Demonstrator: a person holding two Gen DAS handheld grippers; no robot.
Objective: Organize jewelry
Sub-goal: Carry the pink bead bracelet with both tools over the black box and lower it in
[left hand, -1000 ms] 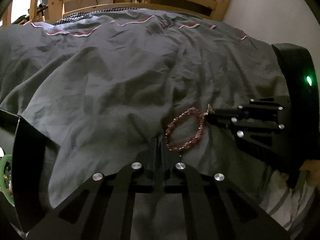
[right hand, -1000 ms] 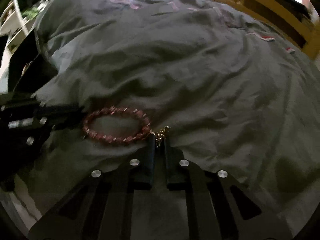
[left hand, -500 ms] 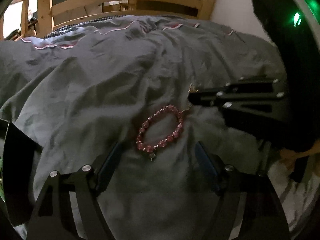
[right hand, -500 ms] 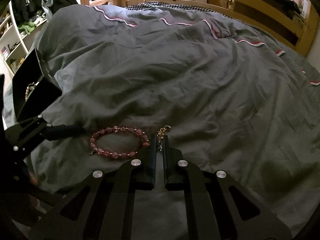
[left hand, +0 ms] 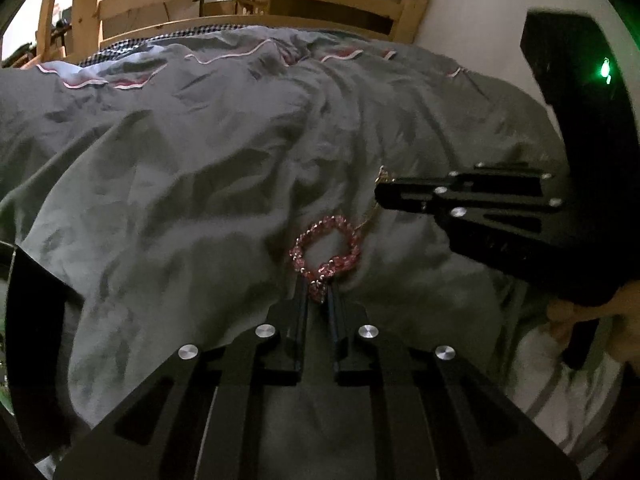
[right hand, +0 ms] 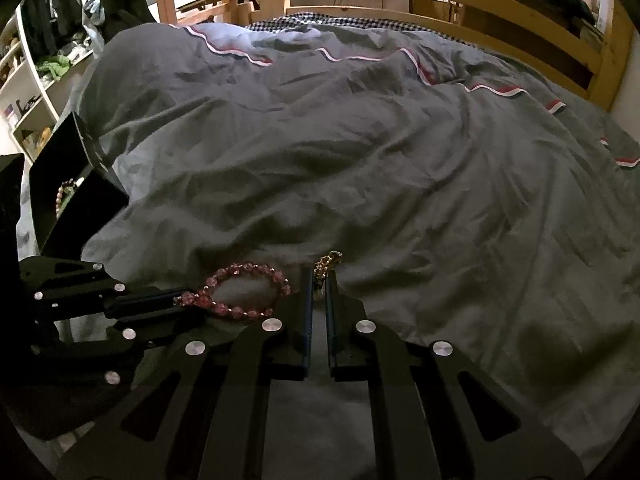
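Around bracelet (left hand: 326, 250) again, left gripper (left hand: 319, 294).

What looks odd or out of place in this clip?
The pink bracelet is pinched at opposite ends: left gripper on its beads, right gripper on its gold chain. Nothing is spilled.

Glossy pink beads are showing on the bracelet (left hand: 326, 250), a shiny gold metal chain (right hand: 326, 270) is glinting, the grey duvet (right hand: 360, 160) is presenting as matt wrinkled cloth, the bed frame (right hand: 440, 4) is appearing as smooth pale wood.
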